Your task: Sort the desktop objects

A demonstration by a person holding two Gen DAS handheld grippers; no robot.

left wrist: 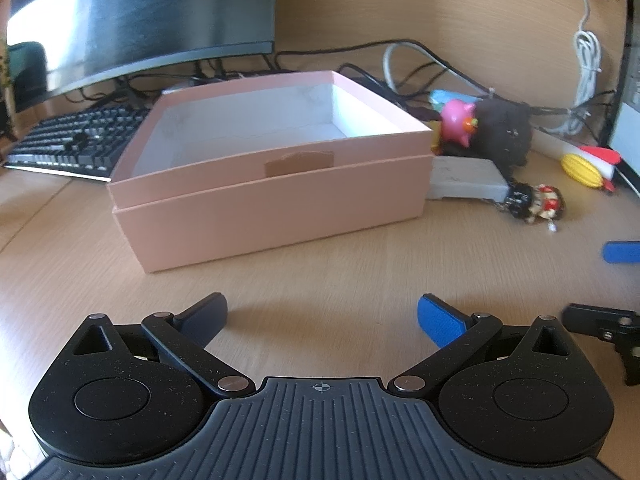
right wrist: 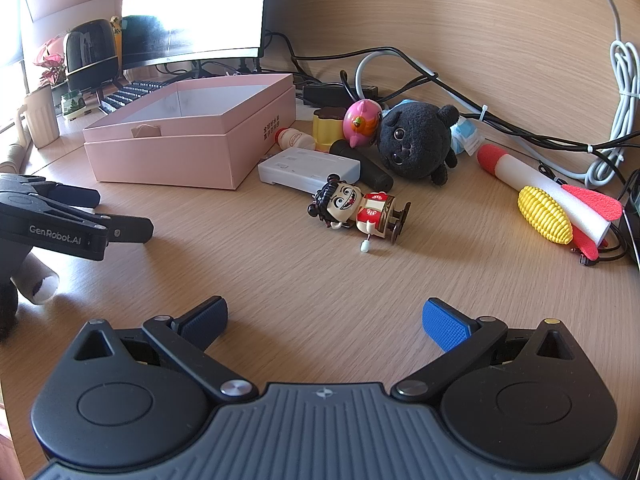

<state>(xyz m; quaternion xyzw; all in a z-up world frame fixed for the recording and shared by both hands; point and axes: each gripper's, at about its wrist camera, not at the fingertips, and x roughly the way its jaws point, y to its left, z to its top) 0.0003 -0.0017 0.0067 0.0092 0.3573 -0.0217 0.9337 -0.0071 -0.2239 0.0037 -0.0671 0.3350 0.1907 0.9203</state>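
**Both grippers spread above the desk, toys heaped beside the pink box**

The left gripper hangs over bare wood desk with its fingers wide apart and nothing between them; the right gripper is likewise spread and empty.

Straight ahead of the left gripper stands the open pink box, its inside bare and white. Behind it are a keyboard, a monitor and a tangle of cables.

To the right of the box lies the clutter. A wind-up doll lies on its side nearest the right gripper, head toward the box, long axis running left to right. Behind it a grey case lies flat, just beside the box wall. A black plush sits behind that, touching a pink pig toy. Farther right a foam rocket lies diagonally, red nose toward the plush, with a yellow corn toy against its near side.

Only the right wrist view shows a small white bottle, a yellow cup and the left gripper from the side. In the left wrist view the plush and doll are blurred.
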